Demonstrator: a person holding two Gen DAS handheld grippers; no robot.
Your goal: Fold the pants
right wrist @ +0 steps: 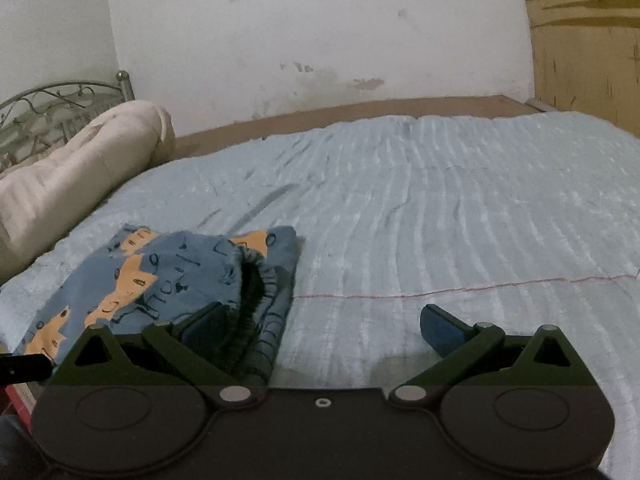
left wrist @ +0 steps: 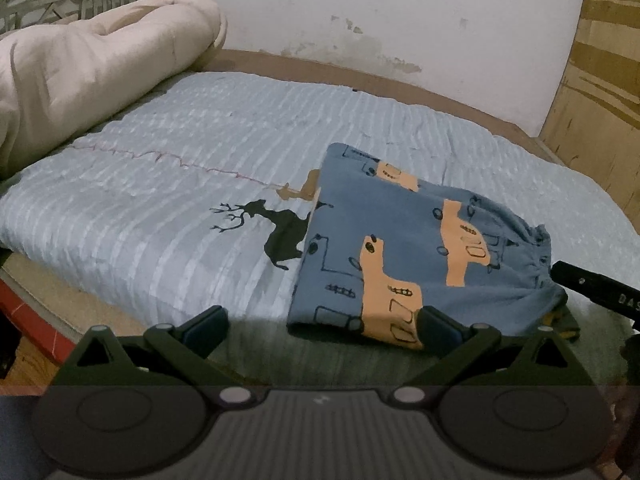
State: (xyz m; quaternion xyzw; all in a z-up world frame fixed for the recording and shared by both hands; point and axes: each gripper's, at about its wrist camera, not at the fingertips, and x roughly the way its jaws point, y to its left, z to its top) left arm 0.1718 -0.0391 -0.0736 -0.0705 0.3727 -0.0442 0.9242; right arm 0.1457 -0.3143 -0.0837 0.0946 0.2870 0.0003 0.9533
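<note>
Left wrist view: the pants are being seen already folded compact on the blanket, both the left gripper and right gripper being held spread apart, nothing clamped; little seems left.

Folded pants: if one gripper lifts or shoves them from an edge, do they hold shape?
Probably not. The pants are soft printed fabric lying in loose layers, so an edge lift likely unfolds them. The gathered waistband gapes open and should sag. Pushed across the ribbed bedspread, they would likely bunch, not slide.

A bed under a pale blue ribbed cover carries 1 folded pants bundle past the fingertips, perhaps touching the left gripper's right finger; a rolled cream quilt lies far left.
</note>
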